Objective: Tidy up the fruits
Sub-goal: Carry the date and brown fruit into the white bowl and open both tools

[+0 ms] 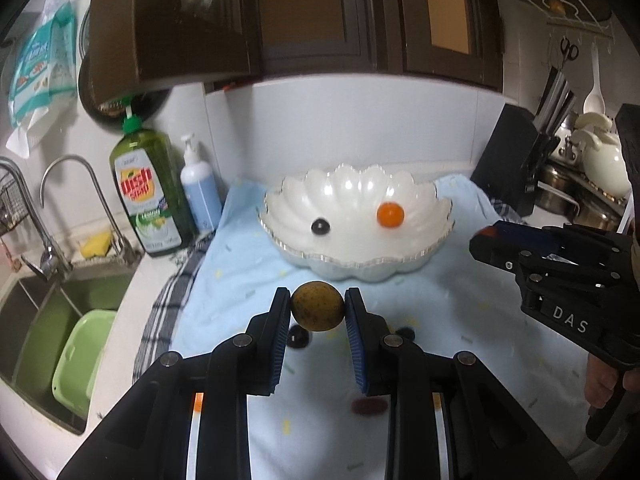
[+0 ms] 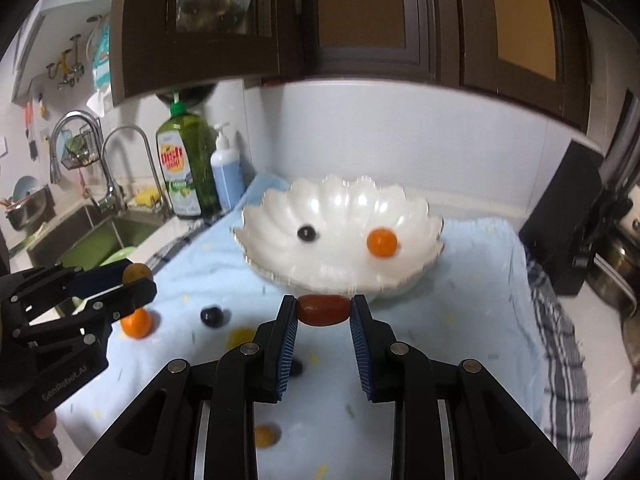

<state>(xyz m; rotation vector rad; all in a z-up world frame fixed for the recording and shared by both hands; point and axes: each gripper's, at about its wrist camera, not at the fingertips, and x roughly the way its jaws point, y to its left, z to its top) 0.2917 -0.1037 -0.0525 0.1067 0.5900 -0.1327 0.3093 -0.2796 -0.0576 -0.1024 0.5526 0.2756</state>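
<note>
- Light blue towel [image 1: 248, 264] covers the counter; the scalloped white bowl [image 1: 356, 200] sits at 12 o'clock.
- Sink [image 1: 44, 320] at 9 o'clock.
- Left tool [image 1: 317, 307] grips a speckled yellow fruit [image 1: 317, 306]; right tool [image 2: 324, 310] clamps a reddish-brown fruit [image 2: 323, 310].

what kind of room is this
Almost certainly a home kitchen: a sink with curved taps, a green dish soap bottle beside it, and dark wall cabinets above the counter.
</note>
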